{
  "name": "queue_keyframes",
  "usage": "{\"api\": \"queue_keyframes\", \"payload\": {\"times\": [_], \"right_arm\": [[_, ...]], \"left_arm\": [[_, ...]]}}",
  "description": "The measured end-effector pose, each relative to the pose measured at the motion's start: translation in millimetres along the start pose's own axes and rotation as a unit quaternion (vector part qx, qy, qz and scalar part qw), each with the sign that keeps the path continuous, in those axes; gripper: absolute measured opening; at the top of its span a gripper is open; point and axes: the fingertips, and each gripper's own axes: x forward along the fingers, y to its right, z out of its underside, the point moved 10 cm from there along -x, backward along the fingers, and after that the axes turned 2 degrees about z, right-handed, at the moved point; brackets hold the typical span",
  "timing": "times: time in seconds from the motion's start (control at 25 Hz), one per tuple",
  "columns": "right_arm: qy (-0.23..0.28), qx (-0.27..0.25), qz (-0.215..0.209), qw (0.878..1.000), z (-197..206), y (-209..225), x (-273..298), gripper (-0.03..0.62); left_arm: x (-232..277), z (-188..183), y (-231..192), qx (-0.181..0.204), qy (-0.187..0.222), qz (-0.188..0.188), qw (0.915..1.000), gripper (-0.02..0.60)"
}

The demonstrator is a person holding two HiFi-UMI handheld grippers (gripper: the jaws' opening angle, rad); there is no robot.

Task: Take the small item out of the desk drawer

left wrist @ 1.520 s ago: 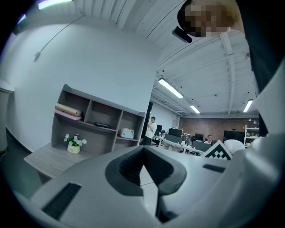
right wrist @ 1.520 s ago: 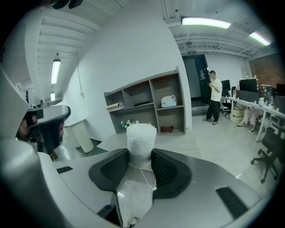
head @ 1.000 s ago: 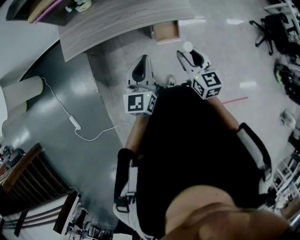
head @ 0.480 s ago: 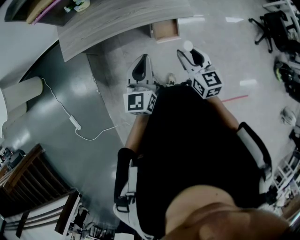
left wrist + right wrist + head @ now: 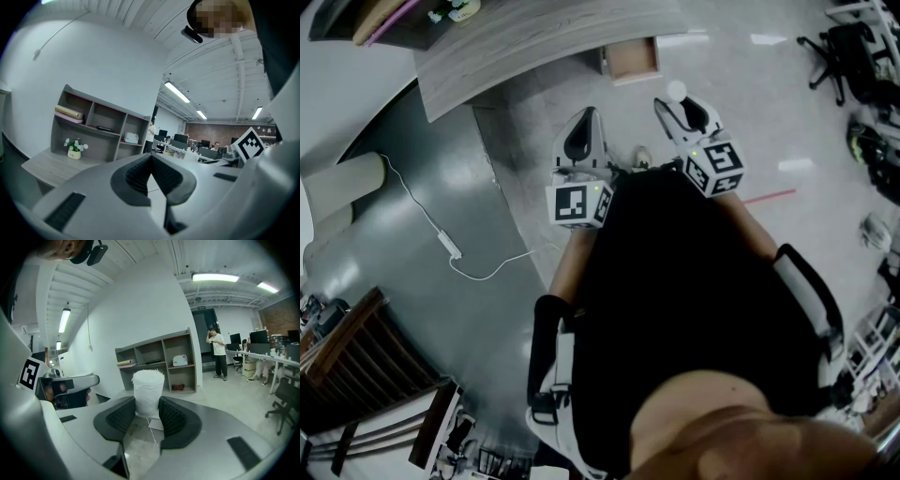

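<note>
A pale, glossy floor [image 5: 722, 66] is seen from above, with a grey wood-grain counter [image 5: 534, 42] along the top edge of the head view. From under the counter's front edge, towards its right end, a drawer [image 5: 630, 61] is pulled out and its tan inside is shown. On the darker floor at the left a white cable [image 5: 441, 239] is laid.

The small white item [image 5: 148, 392] is out of the drawer. It is clamped upright between the ribbed pads of the right tongs [image 5: 675, 103], and a thin thread is seen hanging below it. In the head view it is held over the floor, in front of the counter's front edge and near the open drawer, but apart from it. The right tongs are therefore partly open, closed only as far as the item allows.

The left tongs [image 5: 151, 171] are held just beside the right ones, at their left. Their jaws are brought together at the tips, and nothing is gripped between them. Beyond them a grey shelf unit [image 5: 101, 131] is seen on the counter's far side, with a small flower pot [image 5: 74, 149] at its foot.

Compared with the earlier frames, nothing is found changed: both tongs, the item and the drawer are kept in the same places, and the grip on the item is unaltered.
</note>
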Motion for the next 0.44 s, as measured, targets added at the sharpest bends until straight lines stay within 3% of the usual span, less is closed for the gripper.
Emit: {"api": "queue_keyframes", "payload": {"times": [0.44], "right_arm": [[0.001, 0.003, 0.003, 1.000, -0.4, -2.3, 1.5, 0.156]], "left_arm": [[0.1, 1.8, -3.8, 0.001, -0.001, 0.006, 1.0000, -0.009]]}}
